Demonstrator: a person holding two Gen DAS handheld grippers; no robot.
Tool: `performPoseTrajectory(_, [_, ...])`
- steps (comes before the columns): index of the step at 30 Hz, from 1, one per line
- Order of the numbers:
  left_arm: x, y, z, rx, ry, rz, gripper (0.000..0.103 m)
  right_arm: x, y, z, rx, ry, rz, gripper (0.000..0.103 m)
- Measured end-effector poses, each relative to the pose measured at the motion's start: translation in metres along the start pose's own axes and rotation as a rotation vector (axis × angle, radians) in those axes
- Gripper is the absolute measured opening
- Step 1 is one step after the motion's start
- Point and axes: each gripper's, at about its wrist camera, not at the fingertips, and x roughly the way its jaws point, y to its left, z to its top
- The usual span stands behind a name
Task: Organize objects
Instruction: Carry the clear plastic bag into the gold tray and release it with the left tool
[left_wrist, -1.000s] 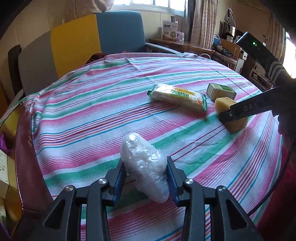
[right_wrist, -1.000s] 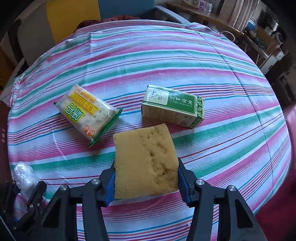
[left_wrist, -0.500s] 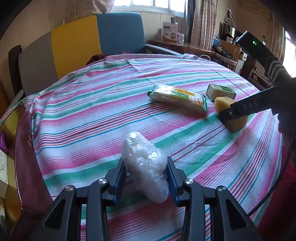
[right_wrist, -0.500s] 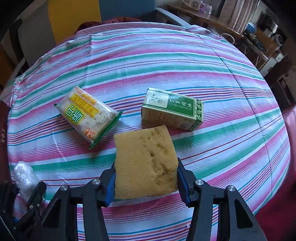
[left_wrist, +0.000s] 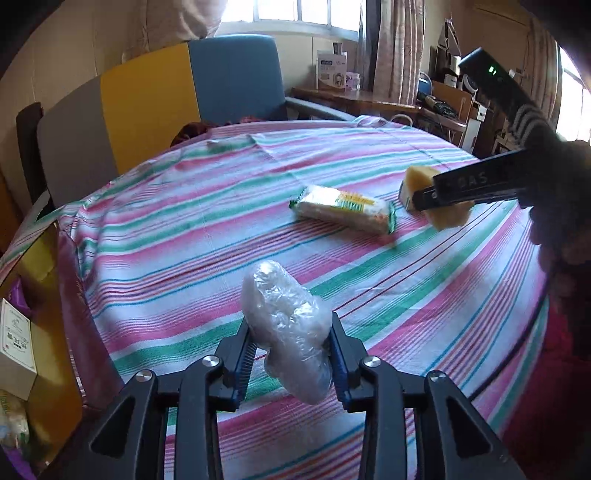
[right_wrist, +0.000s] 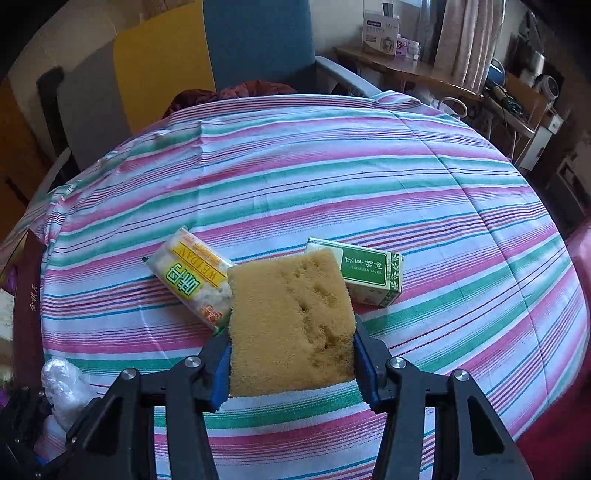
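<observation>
My left gripper is shut on a clear plastic-wrapped bundle and holds it above the striped tablecloth. My right gripper is shut on a yellow sponge, lifted off the cloth; the sponge also shows in the left wrist view. A packet of crackers lies on the cloth left of the sponge, and a green tea box lies to its right, partly hidden by the sponge. The bundle shows at the lower left of the right wrist view.
A chair with grey, yellow and blue panels stands behind the round table. A dark red box holding cartons sits off the table's left edge. A wooden side table with clutter stands at the back right.
Both grippers have risen and tilted up with their loads. The sponge has left the cloth and now overlaps the crackers and the tea box in the right wrist view.
</observation>
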Motion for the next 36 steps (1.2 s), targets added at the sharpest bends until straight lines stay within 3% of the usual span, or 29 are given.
performPoseTrajectory(9, [-0.042, 0.014, 0.004, -0.057, -0.043, -0.026, 0.036, -0.020, 0.016, -0.006, -0.059, -0.077, 0.032, 0.055])
performPoseTrajectory(17, [-0.088, 0.092, -0.002, -0.250, -0.096, 0.052, 0.036, -0.022, 0.021, -0.007, -0.079, -0.090, 0.038, 0.055])
performPoseTrajectory(26, [-0.104, 0.199, -0.066, -0.470, 0.005, 0.205, 0.036, -0.027, 0.025, -0.008, -0.094, -0.105, 0.043, 0.055])
performPoseTrajectory(31, [-0.099, 0.232, -0.097, -0.528, 0.052, 0.258, 0.036, -0.026, 0.031, -0.009, -0.113, -0.104, 0.042, 0.055])
performPoseTrajectory(36, [-0.087, 0.238, -0.107, -0.546, 0.083, 0.247, 0.040, -0.025, 0.032, -0.010, -0.119, -0.102, 0.037, 0.055])
